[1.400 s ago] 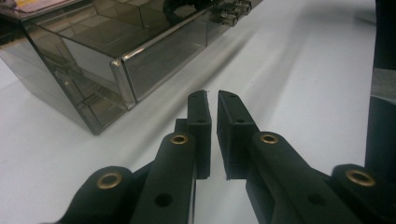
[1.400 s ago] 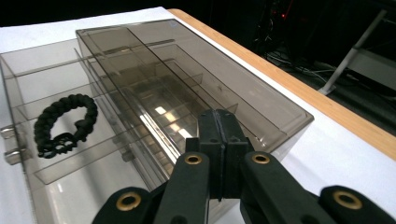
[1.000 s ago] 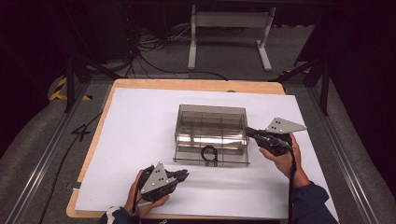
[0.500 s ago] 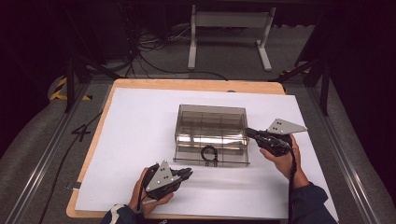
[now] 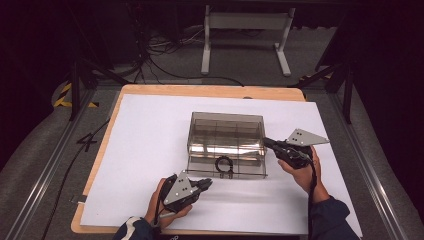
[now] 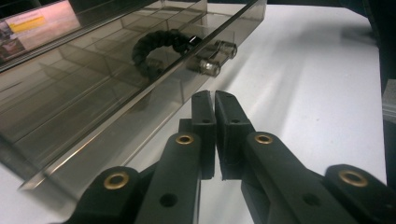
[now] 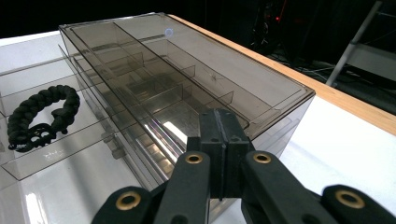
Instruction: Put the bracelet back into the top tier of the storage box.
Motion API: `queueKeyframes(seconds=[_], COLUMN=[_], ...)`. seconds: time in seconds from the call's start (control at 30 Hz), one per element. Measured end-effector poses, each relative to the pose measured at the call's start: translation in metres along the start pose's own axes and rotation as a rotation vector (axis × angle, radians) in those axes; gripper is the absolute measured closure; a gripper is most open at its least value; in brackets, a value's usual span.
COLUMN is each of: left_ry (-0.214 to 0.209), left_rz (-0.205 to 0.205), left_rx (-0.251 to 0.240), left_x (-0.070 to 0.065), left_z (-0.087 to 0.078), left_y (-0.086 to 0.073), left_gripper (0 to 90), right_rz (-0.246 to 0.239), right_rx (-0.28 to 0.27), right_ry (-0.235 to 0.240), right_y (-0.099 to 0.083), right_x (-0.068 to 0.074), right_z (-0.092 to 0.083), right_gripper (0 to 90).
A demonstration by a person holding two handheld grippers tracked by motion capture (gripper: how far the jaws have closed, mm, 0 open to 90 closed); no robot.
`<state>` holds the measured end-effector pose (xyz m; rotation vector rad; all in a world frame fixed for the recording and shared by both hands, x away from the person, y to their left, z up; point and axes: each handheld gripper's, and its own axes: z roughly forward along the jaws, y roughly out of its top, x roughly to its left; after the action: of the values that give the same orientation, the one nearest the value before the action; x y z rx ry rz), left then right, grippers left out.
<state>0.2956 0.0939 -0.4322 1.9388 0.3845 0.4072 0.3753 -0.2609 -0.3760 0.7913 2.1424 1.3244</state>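
Landmark: the smoky clear plastic drawer box (image 5: 227, 135) sits near the middle of the white sheet (image 5: 150, 150) that covers the wooden tabletop (image 5: 210, 91).
Drawer: the box's bottom drawer (image 5: 225, 171) is pulled out toward the person, and its front carries 2 small clear knobs (image 6: 212, 58).
Bracelet: a black braided bracelet (image 5: 224, 165) lies flat in the pulled-out drawer, just behind the drawer's front wall and close to the knobs; it shows as a coiled loop in the right gripper view (image 7: 42, 116) and through the drawer front in the left gripper view (image 6: 159, 46).
Left gripper: the left gripper (image 5: 205, 184) is held low over the sheet just in front of the drawer, left of the knobs, and points toward the drawer front.
Left jaws: nearly together with only a thin slit between them and nothing held; they have just been closing; apart from the drawer.
Right gripper: the right gripper (image 5: 267, 142) is at the box's right end, its tip at the side wall.
Right jaws: pressed fully together (image 7: 219, 135), holding nothing; whether the tip touches the box wall cannot be told.
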Motion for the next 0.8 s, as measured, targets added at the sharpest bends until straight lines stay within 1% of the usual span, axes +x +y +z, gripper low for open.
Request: queueKeyframes(seconds=[0.03,0.1,0.2,0.23,0.27,0.37,0.43,0.5,0.53,0.57,0.63,0.8], left_ry=[0.004,0.016,0.030,0.029,0.039,0.050,0.065,0.069,0.072,0.070,0.065,0.064], left_rz=[-0.007,-0.007,-0.024,-0.018,-0.015,-0.016,-0.003,0.006,0.002,-0.001,0.007,0.007], left_rx=[-0.008,-0.008,-0.011,-0.011,-0.007,-0.012,-0.005,-0.002,-0.005,-0.003,-0.006,0.004], left_x=[-0.001,-0.002,-0.002,-0.003,-0.003,-0.004,-0.005,-0.005,-0.005,-0.004,-0.003,-0.002], left_z=[0.002,0.004,0.010,0.011,0.013,0.017,0.020,0.021,0.022,0.022,0.024,0.026], left_y=[0.000,0.001,0.001,0.002,0.002,0.003,0.003,0.004,0.005,0.005,0.005,0.006], left_gripper=[88.0,89.5,89.7,89.7,89.7,89.7,89.6,89.6,89.6,89.6,89.6,89.6], right_rz=[0.000,0.000,0.005,0.004,0.005,0.004,-0.010,-0.008,-0.001,0.003,0.007,0.002], right_rx=[-0.001,-0.006,-0.011,-0.012,-0.011,-0.014,-0.008,-0.009,-0.014,-0.016,-0.018,-0.019], right_ry=[0.000,0.001,0.003,0.002,0.001,-0.002,-0.009,-0.006,-0.002,-0.002,-0.004,-0.010], right_y=[0.000,-0.001,-0.002,-0.002,-0.002,-0.002,-0.001,-0.002,-0.002,-0.002,-0.003,-0.003], right_x=[0.000,0.000,0.000,0.000,0.000,0.001,0.002,0.001,0.001,0.001,0.001,0.002], right_z=[0.000,0.000,0.000,0.000,0.000,0.000,0.000,-0.001,0.000,-0.001,-0.001,-0.001], right_gripper=[90.0,90.0,90.0,90.0,90.0,90.0,90.0,90.0,90.0,90.0,90.0,90.0])
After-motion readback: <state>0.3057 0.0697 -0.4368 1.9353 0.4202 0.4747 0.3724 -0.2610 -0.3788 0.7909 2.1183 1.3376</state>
